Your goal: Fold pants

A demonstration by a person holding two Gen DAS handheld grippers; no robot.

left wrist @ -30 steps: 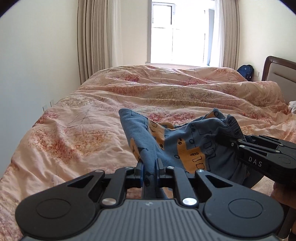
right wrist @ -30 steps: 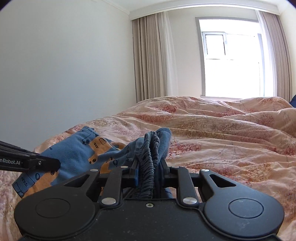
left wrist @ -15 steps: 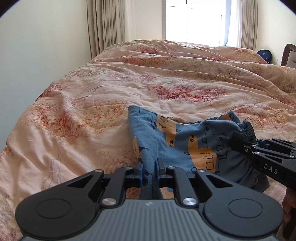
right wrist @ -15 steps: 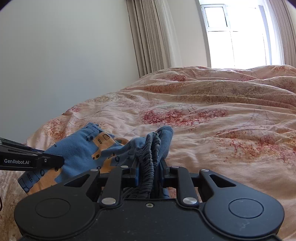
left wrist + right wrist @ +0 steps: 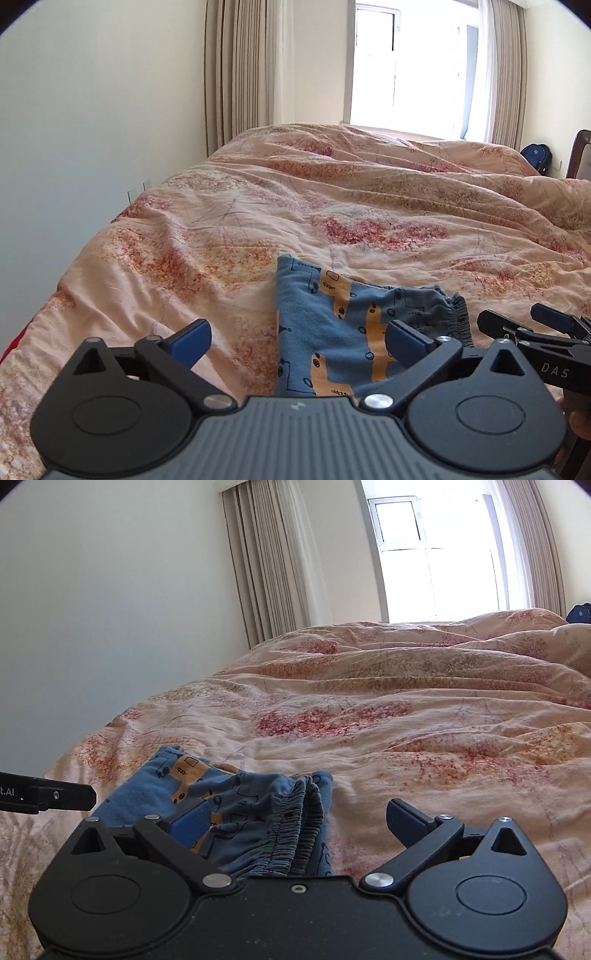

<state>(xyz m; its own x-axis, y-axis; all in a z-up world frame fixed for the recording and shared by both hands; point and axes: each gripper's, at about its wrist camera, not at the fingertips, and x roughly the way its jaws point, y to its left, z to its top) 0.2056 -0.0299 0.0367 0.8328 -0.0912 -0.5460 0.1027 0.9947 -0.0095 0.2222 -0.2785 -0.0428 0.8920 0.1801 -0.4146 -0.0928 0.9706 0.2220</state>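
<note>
The blue pants [image 5: 332,332] with orange prints lie folded in a small stack on the peach floral duvet [image 5: 332,206]. In the right wrist view the pants [image 5: 243,812] show their gathered elastic waistband toward me. My left gripper [image 5: 297,338] is open, its blue pads wide apart just above the near edge of the pants. My right gripper [image 5: 297,821] is open too, over the waistband end. The right gripper also shows in the left wrist view [image 5: 535,332]; the left gripper's tip shows in the right wrist view [image 5: 55,795].
The duvet [image 5: 406,709] covers the whole bed, wrinkled and raised toward the far right. A wall runs along the bed's left side. Curtains and a bright window [image 5: 406,62] stand beyond the bed. A dark headboard [image 5: 581,151] and a blue bag [image 5: 537,155] are at the far right.
Both grippers have opened and let go of the pants, which now lie on the duvet. Both cameras have tilted up a little.
</note>
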